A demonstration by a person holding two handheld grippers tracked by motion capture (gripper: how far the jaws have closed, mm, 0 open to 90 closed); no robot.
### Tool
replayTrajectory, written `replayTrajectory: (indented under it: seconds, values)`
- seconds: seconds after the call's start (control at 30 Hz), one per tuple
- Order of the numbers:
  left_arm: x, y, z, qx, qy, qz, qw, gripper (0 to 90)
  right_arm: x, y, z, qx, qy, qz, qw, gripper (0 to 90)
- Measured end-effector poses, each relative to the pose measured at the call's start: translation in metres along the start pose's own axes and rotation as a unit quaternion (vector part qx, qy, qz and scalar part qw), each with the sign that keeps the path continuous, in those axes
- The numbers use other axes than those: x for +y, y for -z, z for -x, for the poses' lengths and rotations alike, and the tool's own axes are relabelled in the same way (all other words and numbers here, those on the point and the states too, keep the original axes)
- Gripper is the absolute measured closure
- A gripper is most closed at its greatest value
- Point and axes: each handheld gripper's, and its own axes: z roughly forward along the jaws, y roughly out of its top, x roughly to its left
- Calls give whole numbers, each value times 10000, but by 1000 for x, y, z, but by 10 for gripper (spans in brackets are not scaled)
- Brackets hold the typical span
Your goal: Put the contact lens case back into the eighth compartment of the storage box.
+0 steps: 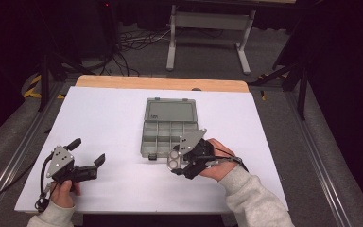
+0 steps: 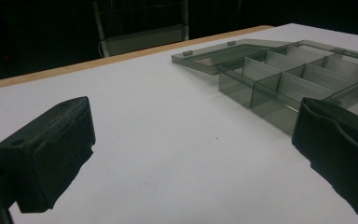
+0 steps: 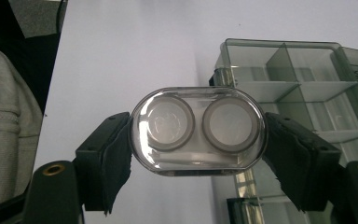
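Clear case (image 3: pixel 198 132) clamped in right hand-held gripper (image 3: pixel 198 140); left hand-held gripper (image 2: pixel 191 158) wide over white table (image 1: pixel 113 118)

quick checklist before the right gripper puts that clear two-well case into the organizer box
1. Grip: right gripper jaws press both ends of the clear case: ok.
2. Case closed: its two round wells show through the clear cover; any latch, cannot tell.
3. Organizer box open, lid lying flat behind it: ok.
4. Near compartments look free of contents: ok.
5. Case fits a single compartment: cannot tell; it looks wider than one.
6. Left gripper open, holding nothing, well off to the box's side: ok.
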Motion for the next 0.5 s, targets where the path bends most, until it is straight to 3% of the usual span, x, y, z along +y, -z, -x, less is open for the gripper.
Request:
replayTrajectory:
  seconds: [0.5]
  values:
    - [0,0,0,-3,-5,-1,10000,2,-2,19,15,-270,-72,3,9996,263]
